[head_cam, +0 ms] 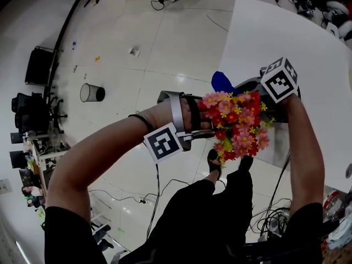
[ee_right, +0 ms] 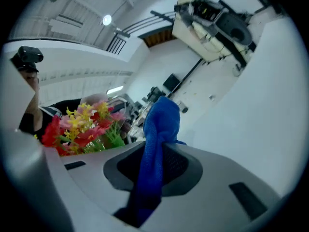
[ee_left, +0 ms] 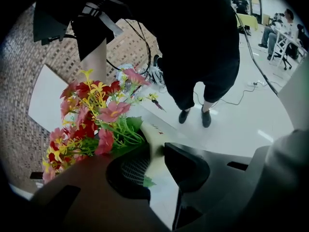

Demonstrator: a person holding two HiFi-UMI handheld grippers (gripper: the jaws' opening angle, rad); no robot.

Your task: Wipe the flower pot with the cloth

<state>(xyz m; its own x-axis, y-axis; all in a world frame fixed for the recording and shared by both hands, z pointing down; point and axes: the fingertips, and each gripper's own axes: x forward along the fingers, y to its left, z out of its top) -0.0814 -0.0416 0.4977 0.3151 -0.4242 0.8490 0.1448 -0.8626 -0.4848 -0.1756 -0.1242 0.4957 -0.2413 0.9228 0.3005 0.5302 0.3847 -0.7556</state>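
A person stands holding a flower pot (ee_left: 153, 146) up off the floor, its pale wall clamped between the jaws of the left hand-held gripper (ee_left: 154, 166). The pot holds a bunch of red, pink and yellow flowers (head_cam: 236, 122). At twelve o'clock from the blooms, the right hand-held gripper (ee_right: 155, 166) is closed tight on a blue cloth (ee_right: 161, 120). Wiping looks about to begin. Next the cloth must reach under the flowers to the pot's side, which is hidden from above.
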